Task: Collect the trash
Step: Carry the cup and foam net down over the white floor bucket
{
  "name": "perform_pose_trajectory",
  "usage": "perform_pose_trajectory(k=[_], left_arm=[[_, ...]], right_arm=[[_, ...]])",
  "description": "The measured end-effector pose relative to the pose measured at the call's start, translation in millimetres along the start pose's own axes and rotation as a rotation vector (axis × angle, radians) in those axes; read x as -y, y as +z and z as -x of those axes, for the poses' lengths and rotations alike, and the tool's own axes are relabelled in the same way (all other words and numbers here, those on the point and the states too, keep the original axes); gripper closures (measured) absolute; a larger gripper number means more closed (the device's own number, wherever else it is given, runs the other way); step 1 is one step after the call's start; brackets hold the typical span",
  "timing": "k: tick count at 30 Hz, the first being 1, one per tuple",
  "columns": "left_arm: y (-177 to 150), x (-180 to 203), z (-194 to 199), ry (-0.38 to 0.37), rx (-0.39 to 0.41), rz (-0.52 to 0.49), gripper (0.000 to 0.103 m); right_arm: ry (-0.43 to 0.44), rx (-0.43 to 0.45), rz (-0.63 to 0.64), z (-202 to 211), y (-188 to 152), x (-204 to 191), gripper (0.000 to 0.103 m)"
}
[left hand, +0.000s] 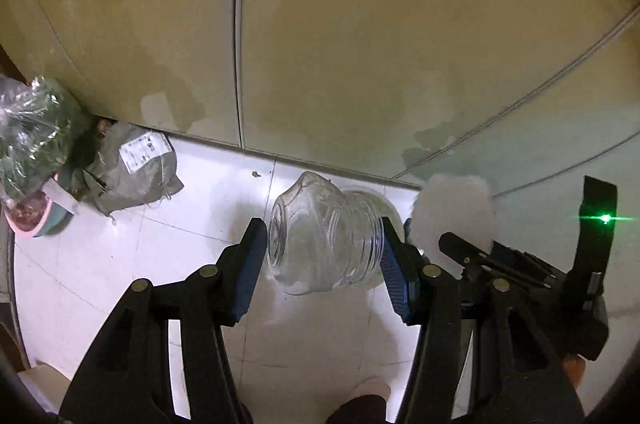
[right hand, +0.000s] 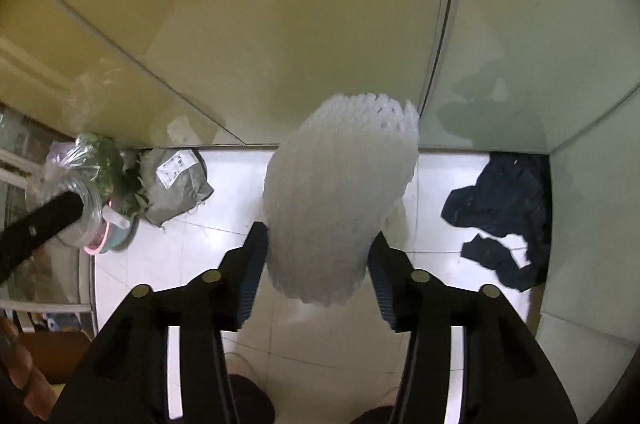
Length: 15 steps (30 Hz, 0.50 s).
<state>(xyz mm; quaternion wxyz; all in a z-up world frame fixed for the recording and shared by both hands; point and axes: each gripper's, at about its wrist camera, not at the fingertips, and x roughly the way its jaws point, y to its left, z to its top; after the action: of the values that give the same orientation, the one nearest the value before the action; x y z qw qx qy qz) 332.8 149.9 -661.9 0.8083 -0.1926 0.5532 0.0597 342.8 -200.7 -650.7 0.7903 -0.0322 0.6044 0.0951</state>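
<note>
My left gripper (left hand: 324, 260) is shut on a crushed clear plastic bottle (left hand: 320, 236), held sideways between the blue pads above the white tiled floor. My right gripper (right hand: 318, 264) is shut on a white foam net sleeve (right hand: 340, 200), which stands up out of the jaws. The right gripper and its foam sleeve (left hand: 452, 212) also show at the right of the left wrist view. The left gripper's black body (right hand: 36, 228) shows at the left edge of the right wrist view.
A grey mailing bag with a white label (left hand: 136, 168) lies on the floor by the wall, also in the right wrist view (right hand: 176, 180). A plastic-wrapped green plant in a pink-rimmed pot (left hand: 32, 164) stands left of it. Dark blue cloth (right hand: 504, 212) lies in the right corner. A pale wall (left hand: 360, 44) rises ahead.
</note>
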Motion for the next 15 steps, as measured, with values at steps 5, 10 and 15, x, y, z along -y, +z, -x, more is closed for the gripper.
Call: perform_pose_trajectory(k=[5, 10, 15], left_arm=[[1.1, 11.3, -30.7, -0.035, -0.056, -0.008, 0.049], [1.3, 34.5, -61.3, -0.072, -0.117, -0.058, 0.049], [0.4, 50.3, -77.7, -0.082, -0.142, -0.115, 0.035]], right_arm=[[0.012, 0.002, 0.015, -8.3, 3.3, 1.5, 0.042], [0.003, 0.007, 0.017, -1.2, 7.1, 5.7, 0.042], [-0.032, 0.044, -0.005, 22.7, 4.7, 19.8, 0.041]])
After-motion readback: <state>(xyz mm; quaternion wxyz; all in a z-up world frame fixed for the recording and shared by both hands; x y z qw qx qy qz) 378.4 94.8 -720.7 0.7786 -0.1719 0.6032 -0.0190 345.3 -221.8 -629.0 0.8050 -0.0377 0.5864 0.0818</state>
